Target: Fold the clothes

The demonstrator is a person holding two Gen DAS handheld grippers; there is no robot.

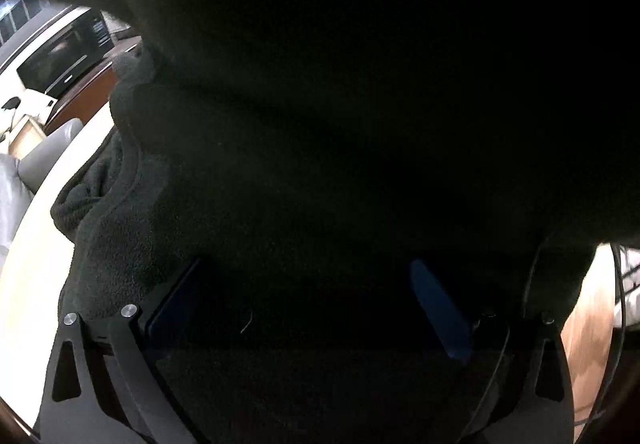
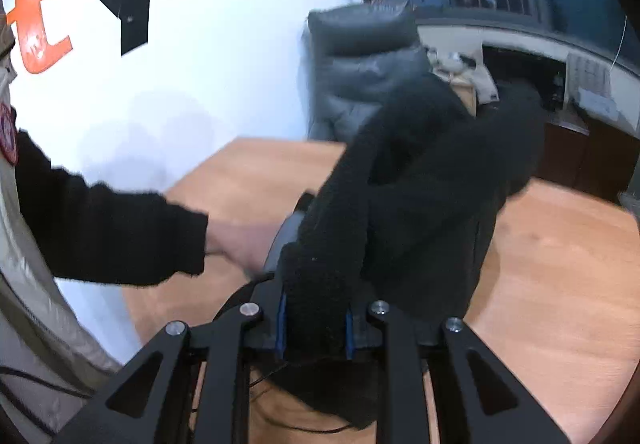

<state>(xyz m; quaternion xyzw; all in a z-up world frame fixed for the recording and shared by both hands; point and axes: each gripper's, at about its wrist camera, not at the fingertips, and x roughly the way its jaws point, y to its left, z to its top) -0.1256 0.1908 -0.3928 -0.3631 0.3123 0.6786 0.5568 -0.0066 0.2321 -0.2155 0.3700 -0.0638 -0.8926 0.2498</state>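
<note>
In the left wrist view, a dark fleece garment fills nearly the whole frame, draped over and in front of the left gripper. Its blue pads stand wide apart at lower centre, with fabric shadowing the gap; I cannot tell whether cloth sits between them, but the jaws look spread, not clenched. A pale surface curves along the left edge, with a bunched part of the fleece resting on it.

In the right wrist view, the right gripper is clamped on a thick roll of the fleece at lower centre. The garment rises away toward the upper right of the frame, lifted above the wooden surface. The person's left hand sits at centre left, beside the cloth. The long axis runs forward from the right gripper, which clearly has the firmer hold.
</note>
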